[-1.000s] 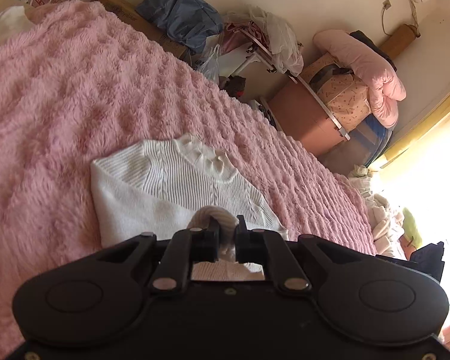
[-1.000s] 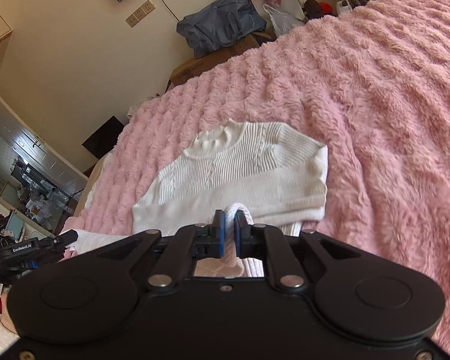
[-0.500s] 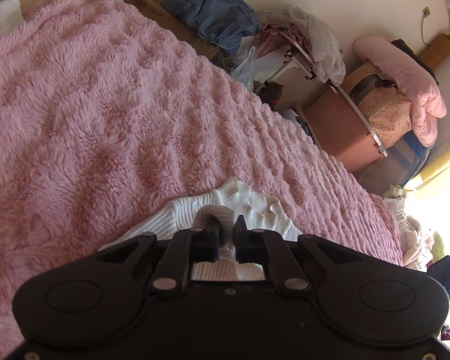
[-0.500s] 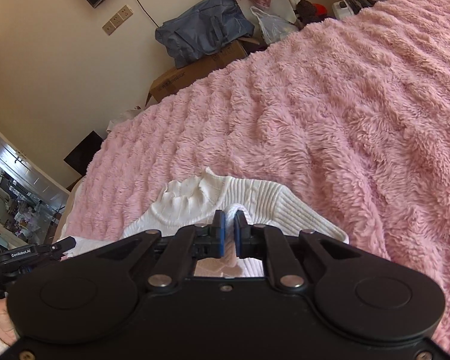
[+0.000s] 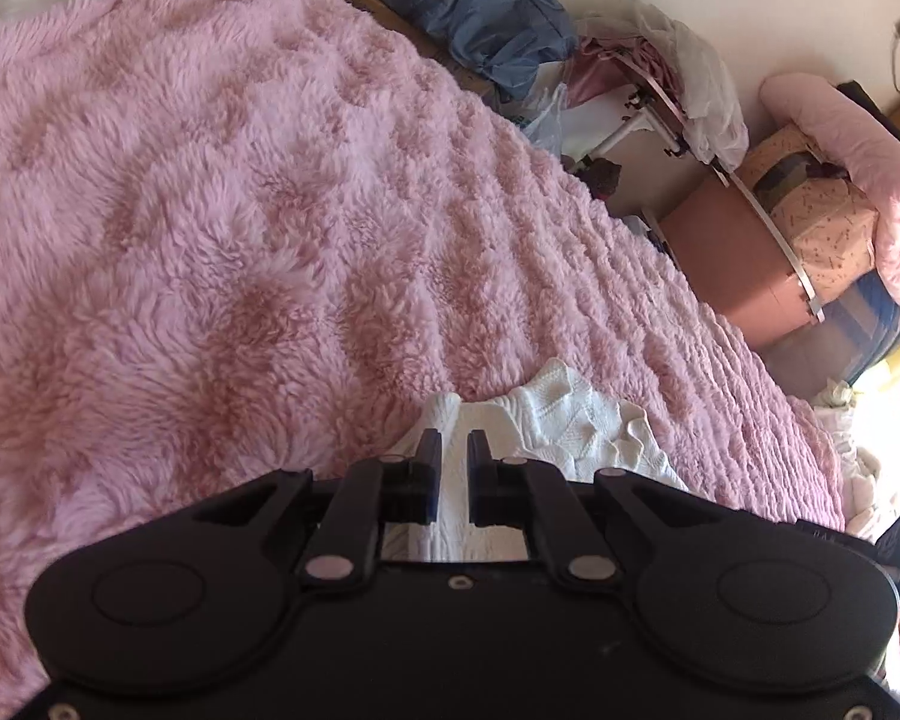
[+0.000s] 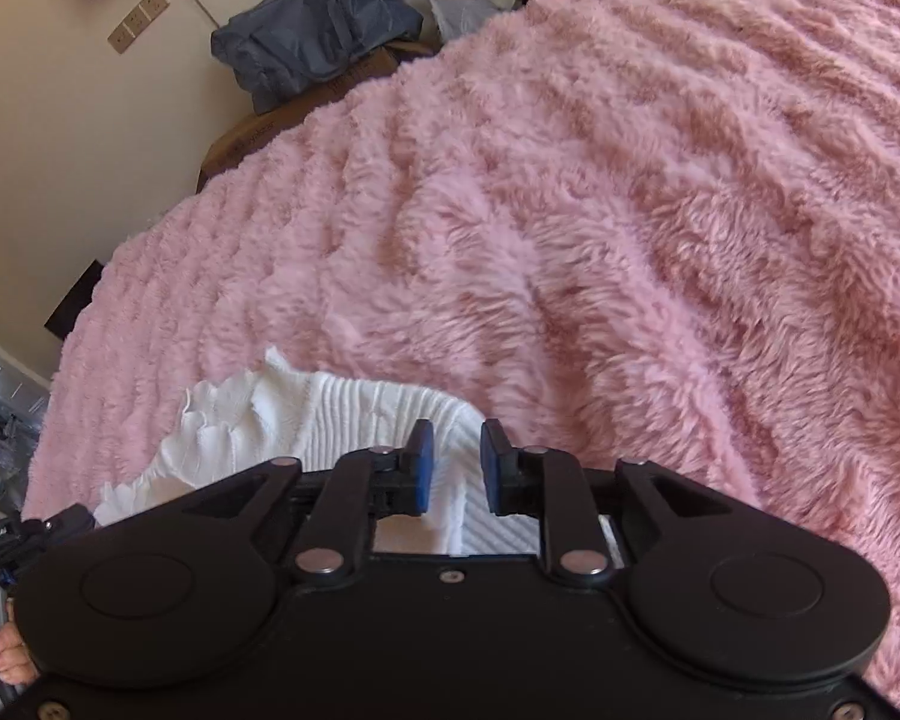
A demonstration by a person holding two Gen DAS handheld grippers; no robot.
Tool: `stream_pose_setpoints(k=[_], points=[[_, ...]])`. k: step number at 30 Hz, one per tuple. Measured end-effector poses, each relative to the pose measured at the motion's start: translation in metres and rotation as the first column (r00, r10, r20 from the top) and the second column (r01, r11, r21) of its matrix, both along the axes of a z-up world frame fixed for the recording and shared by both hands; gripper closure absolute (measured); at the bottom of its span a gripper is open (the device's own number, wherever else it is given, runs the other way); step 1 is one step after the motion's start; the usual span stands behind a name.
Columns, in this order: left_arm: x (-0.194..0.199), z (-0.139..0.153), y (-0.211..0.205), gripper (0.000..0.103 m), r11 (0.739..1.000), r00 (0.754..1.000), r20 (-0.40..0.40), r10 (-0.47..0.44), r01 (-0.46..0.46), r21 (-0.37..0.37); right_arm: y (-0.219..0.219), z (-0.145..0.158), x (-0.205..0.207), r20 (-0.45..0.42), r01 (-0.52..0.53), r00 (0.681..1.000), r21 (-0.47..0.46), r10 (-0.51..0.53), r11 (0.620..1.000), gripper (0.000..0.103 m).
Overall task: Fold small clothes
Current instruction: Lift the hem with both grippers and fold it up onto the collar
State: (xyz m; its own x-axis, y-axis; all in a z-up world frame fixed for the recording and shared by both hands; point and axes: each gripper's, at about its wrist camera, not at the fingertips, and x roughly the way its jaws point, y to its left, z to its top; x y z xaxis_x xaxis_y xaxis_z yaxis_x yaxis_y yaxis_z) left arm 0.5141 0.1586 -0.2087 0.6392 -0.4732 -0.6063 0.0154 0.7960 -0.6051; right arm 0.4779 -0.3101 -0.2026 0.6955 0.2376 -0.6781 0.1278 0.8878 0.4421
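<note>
- A fluffy pink ridged plush blanket [image 5: 222, 228] spreads out ahead of both grippers and to either side of them, filling most of each wrist view [image 6: 630, 228]
- A white ribbed knit sweater [image 6: 354, 414] lies on the blanket right under the gripper tips; in the right wrist view its ruffled edge runs out to the left of the fingers, and in the left wrist view [image 5: 576, 426] its crumpled knit bunches just ahead and right of the fingers
- The black left gripper [image 5: 449, 450] is clenched on a raised fold of the white sweater, the cloth standing up between the two narrow-set fingers
- The black right gripper [image 6: 453, 447] with blue pads [image 6: 424, 468] has its jaws opening; sweater cloth lies between and below them, but the pads no longer press on it
- A dark blue fabric bag [image 6: 312, 30] sits on a brown cardboard box [image 6: 282, 126] far ahead and left of the right gripper, beyond the blanket's edge; it shows far ahead of the left gripper too [image 5: 480, 18]
- A brown box with a folded pink quilt [image 5: 852, 156] on top stands far ahead and right of the left gripper
- A person's fingers [image 6: 0, 660] show at the bottom left of the right wrist view, around a handle
</note>
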Motion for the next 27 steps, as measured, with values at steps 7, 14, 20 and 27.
stream_pose_setpoints(k=[7,14,20,27], points=[[-0.023,0.008,-0.041,0.097,0.984,0.984,0.032,-0.175,0.175,-0.011,0.019,0.024,-0.032,0.109,-0.156,0.981,-0.044,0.160,0.987,0.073],[-0.013,-0.013,-0.084,0.097,0.970,0.975,-0.022,-0.220,0.221,0.100,0.077,0.016,-0.036,0.078,-0.326,0.934,-0.222,0.350,0.919,0.073],[-0.002,-0.028,-0.086,0.096,0.972,0.979,-0.062,-0.193,0.200,0.126,0.096,0.003,-0.019,0.032,-0.344,0.929,-0.298,0.370,0.890,0.073],[0.003,-0.044,-0.075,0.095,0.985,0.985,-0.096,-0.143,0.152,0.086,0.083,-0.019,-0.006,-0.011,-0.273,0.958,-0.327,0.286,0.905,0.075]])
